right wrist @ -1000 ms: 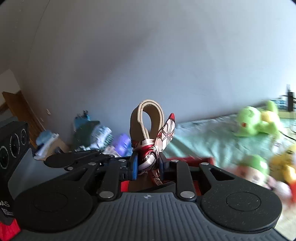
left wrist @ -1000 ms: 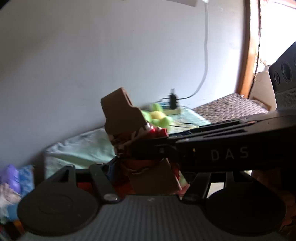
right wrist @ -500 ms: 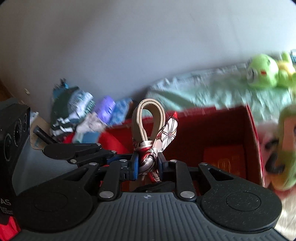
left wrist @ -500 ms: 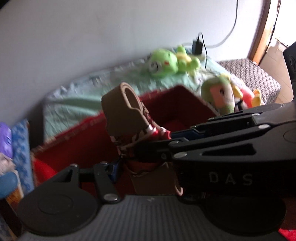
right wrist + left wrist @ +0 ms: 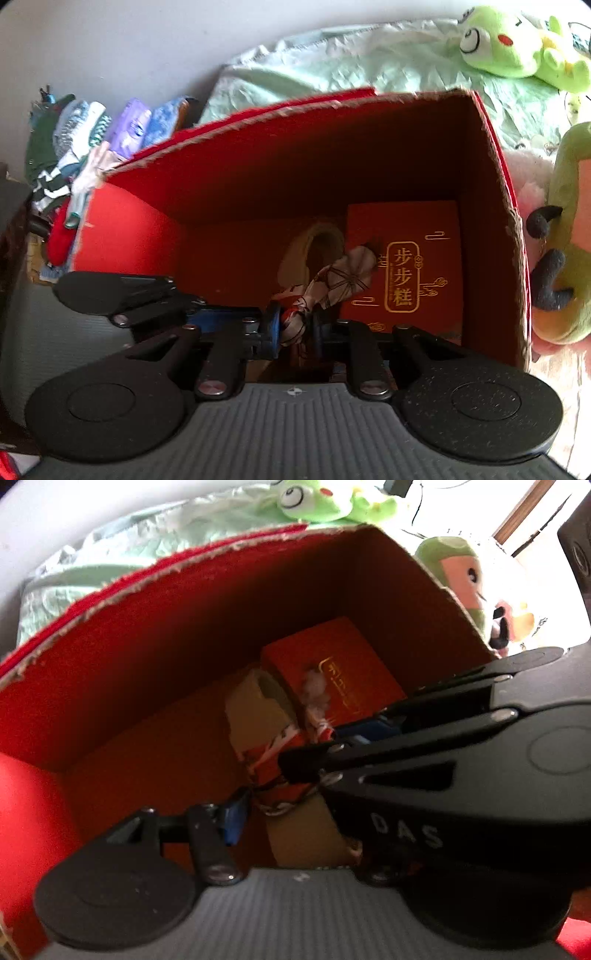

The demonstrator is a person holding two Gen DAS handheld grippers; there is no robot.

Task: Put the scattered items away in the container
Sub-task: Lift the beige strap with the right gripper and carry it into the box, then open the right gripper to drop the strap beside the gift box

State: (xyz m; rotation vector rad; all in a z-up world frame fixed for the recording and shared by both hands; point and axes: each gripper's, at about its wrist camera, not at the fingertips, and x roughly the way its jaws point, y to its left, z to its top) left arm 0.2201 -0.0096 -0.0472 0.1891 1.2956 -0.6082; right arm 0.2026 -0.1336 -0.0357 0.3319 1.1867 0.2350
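Observation:
A tan strap loop tied with a red-and-white patterned scarf (image 5: 325, 280) hangs inside the open red cardboard box (image 5: 258, 147). My right gripper (image 5: 293, 328) is shut on the scarf knot. In the left wrist view the strap and scarf (image 5: 269, 746) sit in front of my left gripper (image 5: 273, 808); its blue left fingertip (image 5: 232, 819) is beside the scarf, and the right gripper's body hides its other finger. A small red box with gold writing (image 5: 404, 266) lies on the box floor, also seen in the left wrist view (image 5: 332, 675).
Green plush toys lie on a mint sheet behind and right of the box (image 5: 509, 40), (image 5: 569, 236). Folded clothes and packets (image 5: 92, 133) are piled at the left. The right gripper's black body (image 5: 461, 775) crosses the left wrist view.
Both grippers tipped down from facing the wall and carried the strap and scarf over the rim into the red box. The grip on the scarf is unchanged.

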